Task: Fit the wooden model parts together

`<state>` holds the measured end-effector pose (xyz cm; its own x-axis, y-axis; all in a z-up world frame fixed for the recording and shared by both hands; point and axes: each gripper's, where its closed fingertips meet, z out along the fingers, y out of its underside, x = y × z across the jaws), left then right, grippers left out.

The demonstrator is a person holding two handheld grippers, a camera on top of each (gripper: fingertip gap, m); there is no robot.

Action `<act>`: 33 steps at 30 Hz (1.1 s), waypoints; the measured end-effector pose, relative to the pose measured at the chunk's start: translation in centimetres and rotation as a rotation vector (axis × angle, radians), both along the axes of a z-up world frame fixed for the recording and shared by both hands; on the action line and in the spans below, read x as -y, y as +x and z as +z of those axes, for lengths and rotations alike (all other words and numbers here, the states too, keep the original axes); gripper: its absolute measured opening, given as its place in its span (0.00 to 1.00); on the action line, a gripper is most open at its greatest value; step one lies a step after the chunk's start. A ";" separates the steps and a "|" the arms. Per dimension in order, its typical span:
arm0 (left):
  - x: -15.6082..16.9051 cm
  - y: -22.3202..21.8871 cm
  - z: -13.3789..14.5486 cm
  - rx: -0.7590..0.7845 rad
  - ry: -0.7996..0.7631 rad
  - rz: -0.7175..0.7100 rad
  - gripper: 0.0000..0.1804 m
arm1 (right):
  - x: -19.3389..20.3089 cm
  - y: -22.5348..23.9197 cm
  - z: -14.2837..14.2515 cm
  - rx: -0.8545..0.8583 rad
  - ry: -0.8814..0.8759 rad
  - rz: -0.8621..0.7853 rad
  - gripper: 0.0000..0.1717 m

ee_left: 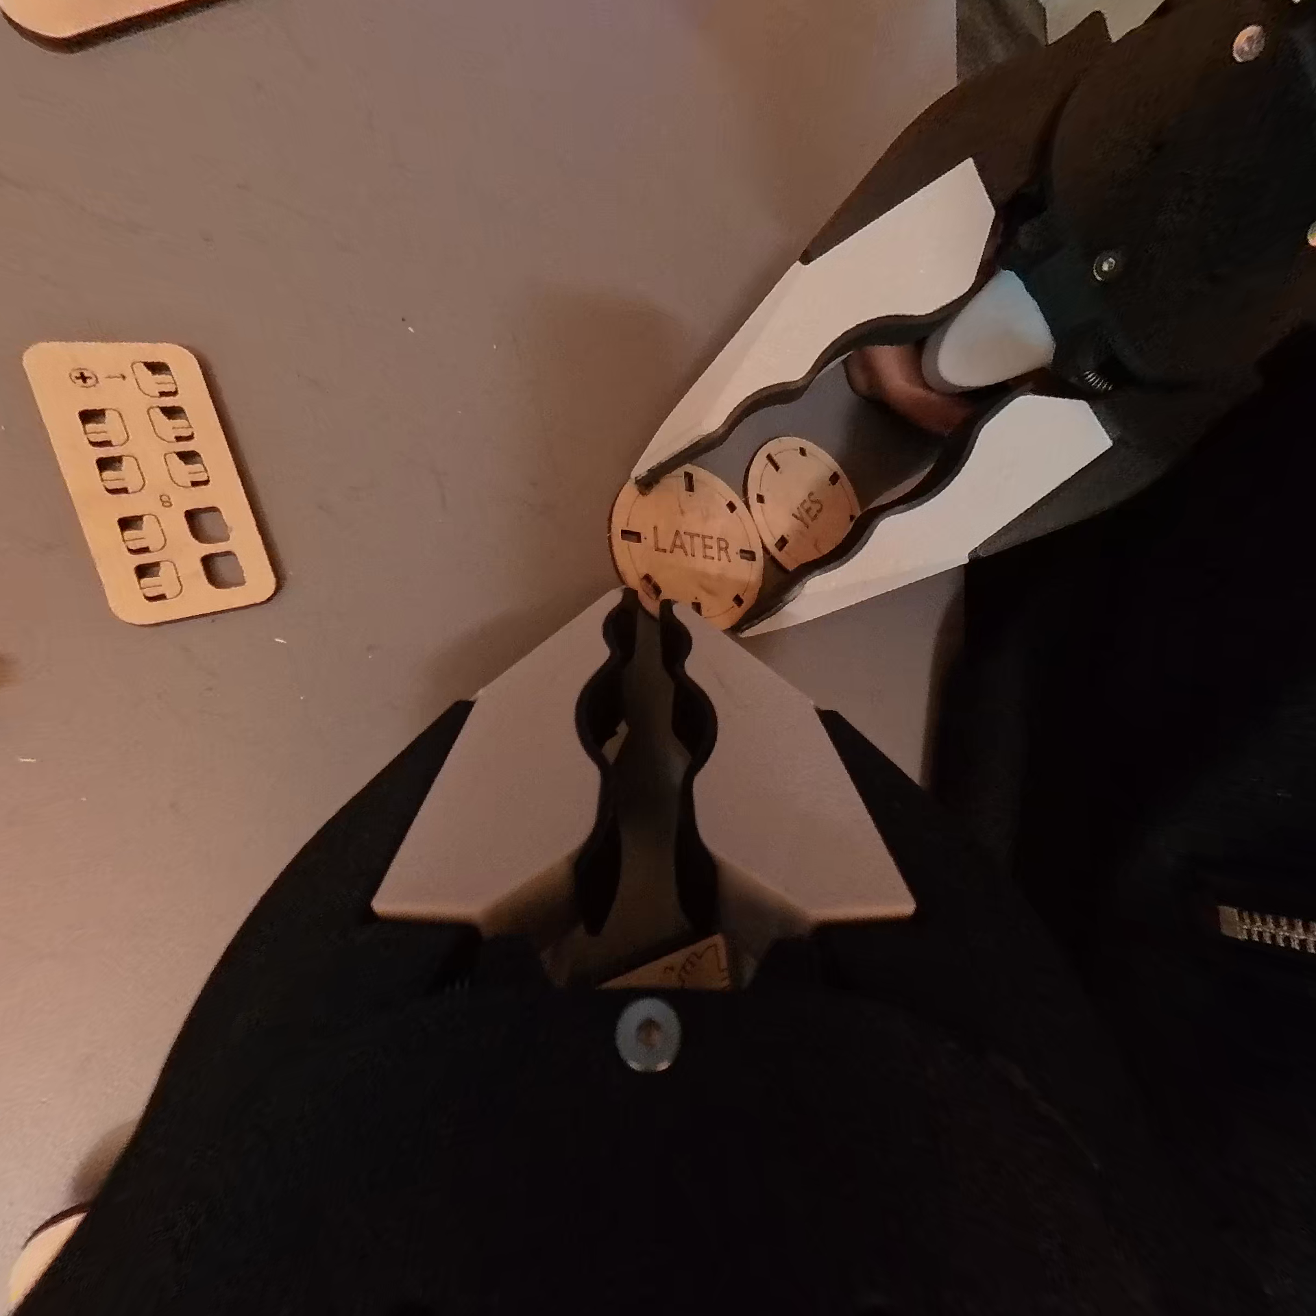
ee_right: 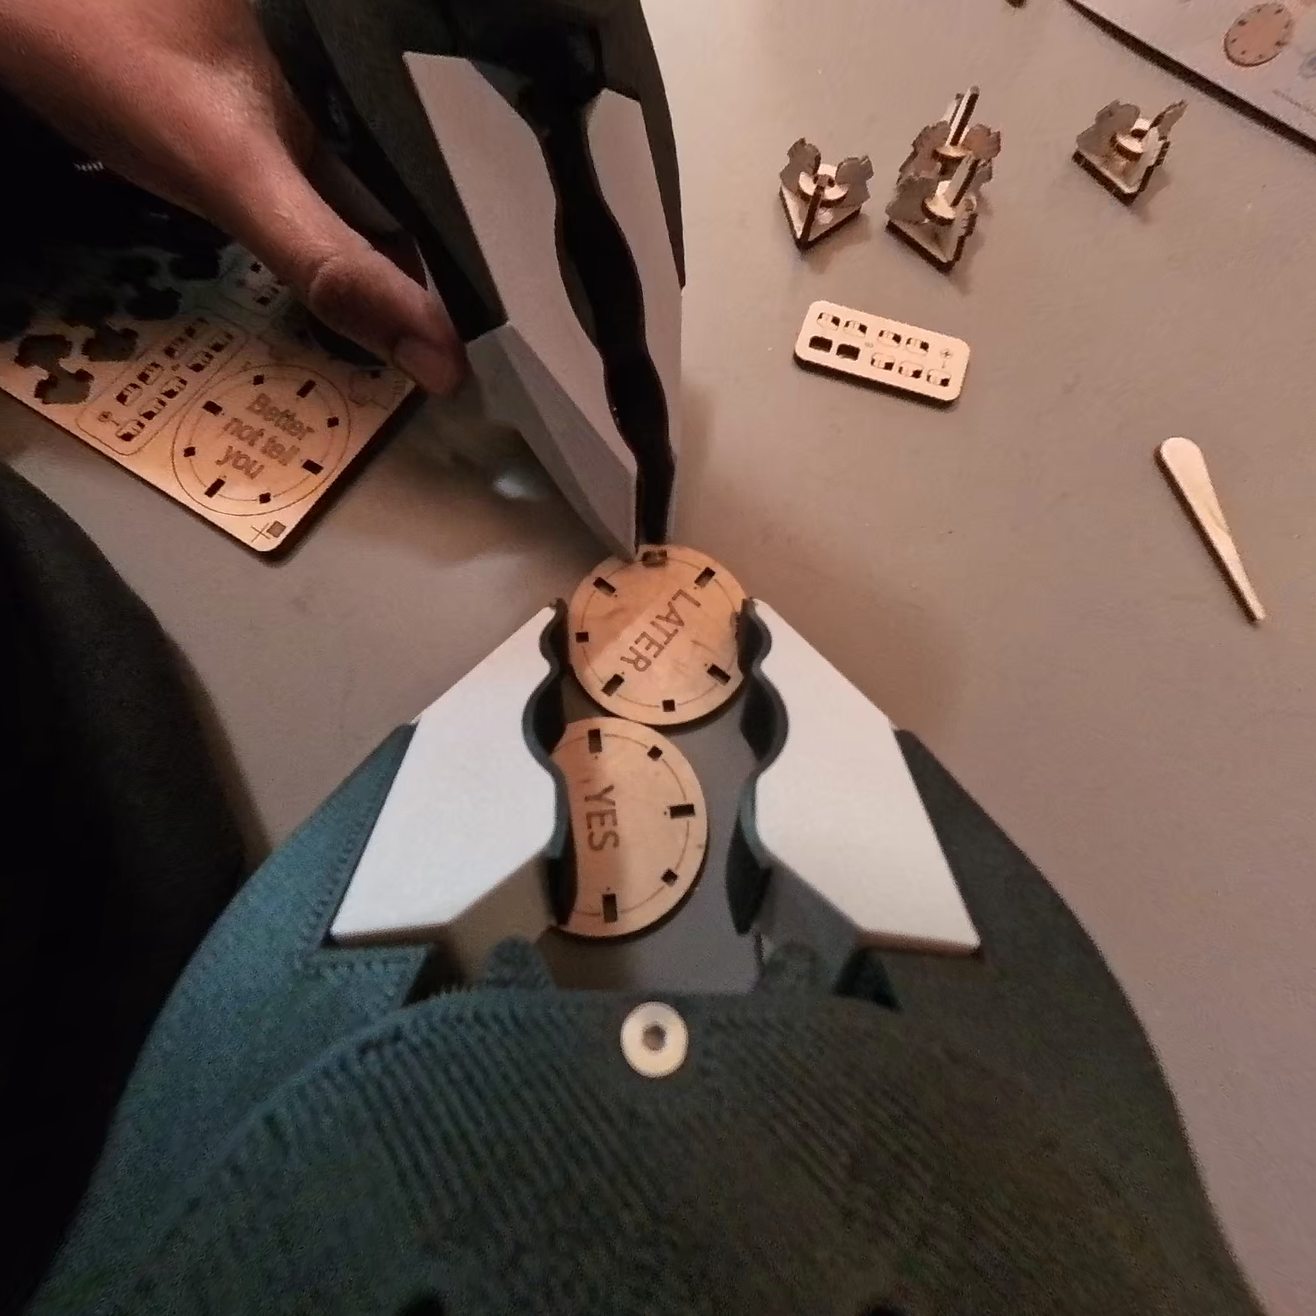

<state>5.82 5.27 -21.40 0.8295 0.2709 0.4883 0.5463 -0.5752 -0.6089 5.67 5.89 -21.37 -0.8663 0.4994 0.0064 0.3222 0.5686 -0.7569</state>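
The right claw (ee_right: 651,612) has its two fingertips set against opposite edges of a round wooden disc (ee_right: 659,634) with slots around its rim and engraved lettering; the disc fills the space between the pads, so this claw is grasping it across its width. The left claw (ee_left: 644,605) comes in from the disc's far edge, at twelve o'clock in the right wrist view, its fingers nearly together and the tips pinching a small spot on the disc's rim. In the left wrist view that pinch sits at the disc's six o'clock edge.

A second wooden disc (ee_right: 627,833), also lettered and slotted, lies on the grey counter (ee_right: 926,570) farther back between the right claw's fingers, at six o'clock from the first disc and just touching or slightly under it; the fingers do not press on it.

A hand (ee_right: 285,213) grips the left claw's body at ten o'clock in the right wrist view. Below it a flat wooden sheet (ee_right: 213,427) with cut-out shapes and a lettered circle lies on the counter. At two o'clock a small wooden card with rectangular holes (ee_right: 883,352) lies flat, and beyond it stand three or four small assembled wooden pieces (ee_right: 933,192). At three o'clock lies a slim wooden stick (ee_right: 1210,527) with a rounded end. Dark clothing (ee_left: 1139,783) edges the counter.
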 end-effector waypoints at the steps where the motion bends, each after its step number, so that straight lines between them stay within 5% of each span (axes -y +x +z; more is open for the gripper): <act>1: 0.0 0.0 0.0 -0.001 0.000 0.000 0.03 | 0.0 0.0 0.0 0.001 0.000 0.000 0.27; 19: 0.0 0.0 0.0 -0.003 -0.004 0.004 0.03 | 0.0 0.0 0.1 -0.014 0.003 0.007 0.28; 21: 0.0 0.1 0.0 -0.001 -0.004 0.000 0.03 | -0.3 -0.5 -0.2 0.031 -0.003 -0.031 0.46; 33: 0.1 0.1 -0.1 -0.044 -0.024 -0.007 0.02 | -0.3 -0.5 -0.2 0.014 0.009 -0.031 0.40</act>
<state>5.91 5.17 -21.47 0.8519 0.2761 0.4451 0.5153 -0.5938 -0.6179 5.13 6.20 -21.59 -0.8504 0.5261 -0.0016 0.3506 0.5646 -0.7472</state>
